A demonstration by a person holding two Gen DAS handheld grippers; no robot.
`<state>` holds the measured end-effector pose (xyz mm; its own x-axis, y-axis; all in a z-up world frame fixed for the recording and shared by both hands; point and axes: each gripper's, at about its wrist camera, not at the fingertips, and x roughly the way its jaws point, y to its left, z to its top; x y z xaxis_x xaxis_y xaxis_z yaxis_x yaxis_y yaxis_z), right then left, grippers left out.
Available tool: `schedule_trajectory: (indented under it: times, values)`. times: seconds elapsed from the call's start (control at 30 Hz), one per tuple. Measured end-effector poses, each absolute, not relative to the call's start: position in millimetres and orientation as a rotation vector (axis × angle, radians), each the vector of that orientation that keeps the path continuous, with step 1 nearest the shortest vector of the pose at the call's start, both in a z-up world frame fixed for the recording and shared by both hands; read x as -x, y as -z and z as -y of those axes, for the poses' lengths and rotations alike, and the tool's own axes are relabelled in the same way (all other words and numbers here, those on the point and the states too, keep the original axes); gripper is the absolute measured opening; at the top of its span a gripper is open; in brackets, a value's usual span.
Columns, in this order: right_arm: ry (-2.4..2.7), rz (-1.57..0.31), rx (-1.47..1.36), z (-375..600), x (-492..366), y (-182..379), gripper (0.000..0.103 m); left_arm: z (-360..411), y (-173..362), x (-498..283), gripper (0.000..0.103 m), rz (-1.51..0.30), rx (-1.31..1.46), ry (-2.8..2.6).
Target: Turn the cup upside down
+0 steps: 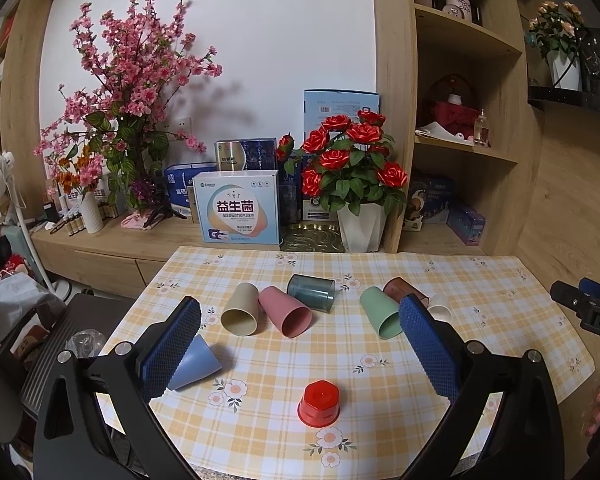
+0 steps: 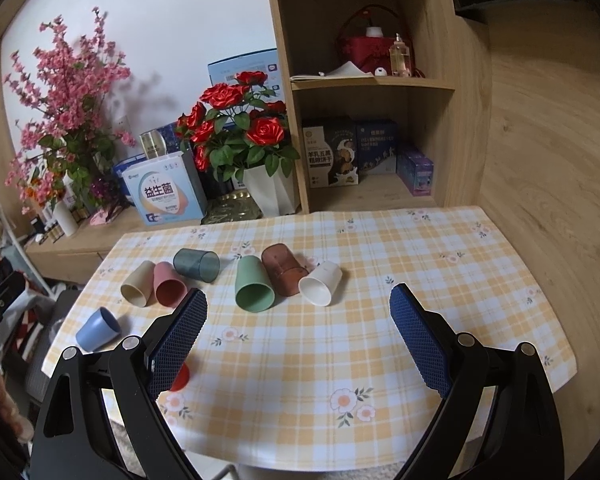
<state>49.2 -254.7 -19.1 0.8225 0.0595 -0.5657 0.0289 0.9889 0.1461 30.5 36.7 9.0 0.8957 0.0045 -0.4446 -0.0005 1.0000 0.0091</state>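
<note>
A red cup (image 1: 318, 404) stands upside down near the table's front edge; in the right wrist view only a sliver of it (image 2: 180, 378) shows behind the left finger. Several cups lie on their sides: beige (image 1: 241, 309), pink (image 1: 286, 312), dark teal (image 1: 312, 293), green (image 1: 381, 312), brown (image 1: 404, 288), white (image 1: 440, 309) and blue (image 1: 194, 362). They also show in the right wrist view: green (image 2: 254, 285), white (image 2: 321, 283), blue (image 2: 98, 329). My left gripper (image 1: 300, 350) is open and empty above the red cup. My right gripper (image 2: 298, 344) is open and empty over the tablecloth.
The checked tablecloth (image 1: 480, 320) covers a table against a wooden cabinet. A potted rose plant (image 1: 356, 184), boxes (image 1: 238, 208) and pink blossoms (image 1: 132, 80) stand behind it. Shelves (image 2: 372, 80) hold boxes and a bottle. The right gripper shows at the right edge in the left wrist view (image 1: 588, 308).
</note>
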Motion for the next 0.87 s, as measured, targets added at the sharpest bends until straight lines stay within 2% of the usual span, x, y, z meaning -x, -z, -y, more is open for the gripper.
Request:
schedule_trajectory:
  times: [0.87]
  values:
    - [-0.011, -0.568, -0.097, 249.9, -44.9, 14.4, 0.09, -33.4, -2.4, -34.0, 0.097, -0.493, -0.021, 0.004]
